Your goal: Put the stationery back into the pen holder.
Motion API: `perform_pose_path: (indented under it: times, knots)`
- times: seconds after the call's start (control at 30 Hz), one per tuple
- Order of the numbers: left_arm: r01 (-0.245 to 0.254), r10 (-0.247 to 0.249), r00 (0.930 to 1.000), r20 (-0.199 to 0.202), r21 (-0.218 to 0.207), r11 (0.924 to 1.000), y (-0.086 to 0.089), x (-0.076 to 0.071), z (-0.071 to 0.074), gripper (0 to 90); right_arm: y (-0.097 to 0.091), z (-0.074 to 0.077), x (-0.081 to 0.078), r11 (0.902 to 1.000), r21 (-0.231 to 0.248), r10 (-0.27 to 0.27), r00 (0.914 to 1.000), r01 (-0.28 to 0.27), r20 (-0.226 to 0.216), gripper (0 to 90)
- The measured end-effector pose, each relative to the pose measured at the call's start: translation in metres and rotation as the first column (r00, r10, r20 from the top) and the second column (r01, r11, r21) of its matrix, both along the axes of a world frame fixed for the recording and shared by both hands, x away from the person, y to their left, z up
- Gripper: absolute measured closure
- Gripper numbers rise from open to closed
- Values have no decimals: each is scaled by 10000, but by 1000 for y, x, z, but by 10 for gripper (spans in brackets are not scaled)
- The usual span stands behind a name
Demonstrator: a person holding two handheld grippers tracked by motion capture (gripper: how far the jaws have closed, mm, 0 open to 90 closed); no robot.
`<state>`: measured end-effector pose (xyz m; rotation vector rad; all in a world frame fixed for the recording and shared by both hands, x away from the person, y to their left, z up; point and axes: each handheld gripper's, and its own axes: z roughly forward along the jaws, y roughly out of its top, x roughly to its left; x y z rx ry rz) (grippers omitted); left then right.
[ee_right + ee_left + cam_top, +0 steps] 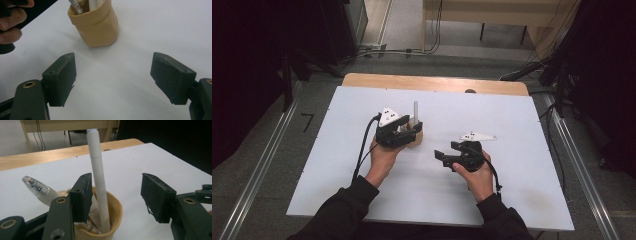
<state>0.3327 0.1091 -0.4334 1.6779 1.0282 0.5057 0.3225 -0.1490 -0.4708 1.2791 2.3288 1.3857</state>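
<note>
Your left hand-held gripper (411, 131) sat at frame centre-left of the high view, jaws spread wide around the tan cup (113, 212), one jaw over its rim. The white pen (98, 177) stood upright in that cup, untouched; a clear-tipped pen (37, 187) leaned beside it. Your right hand-held gripper (443, 156) hovered lower right of the cup, jaws apart, gripping nothing. White worktop (512, 125) lay bare toward every edge.

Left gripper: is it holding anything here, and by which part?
Nothing is held. The left gripper has its jaws apart around the white pen standing in the tan cup, without closing on it.
</note>
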Motion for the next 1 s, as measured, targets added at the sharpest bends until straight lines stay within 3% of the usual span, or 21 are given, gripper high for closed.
perform_pose_path:
  times: [0.23, 0.57, 1.0]
  knots:
    - [352, -353, 9993, -120, -33, 9994, 2, -14, 6, 367, -1, 1, 0, 10000, -33, -74, 10000, 74, 60, 194]
    - [715, -719, 9967, -367, -128, 9974, 9, -33, -1, 337, -6, 1, -2, 9998, -112, -173, 9998, 174, 113, 193]
    - [293, -295, 9976, -633, -39, 9996, 27, -45, -10, 229, -16, 2, -3, 9991, -196, -383, 9991, 387, 176, 183]
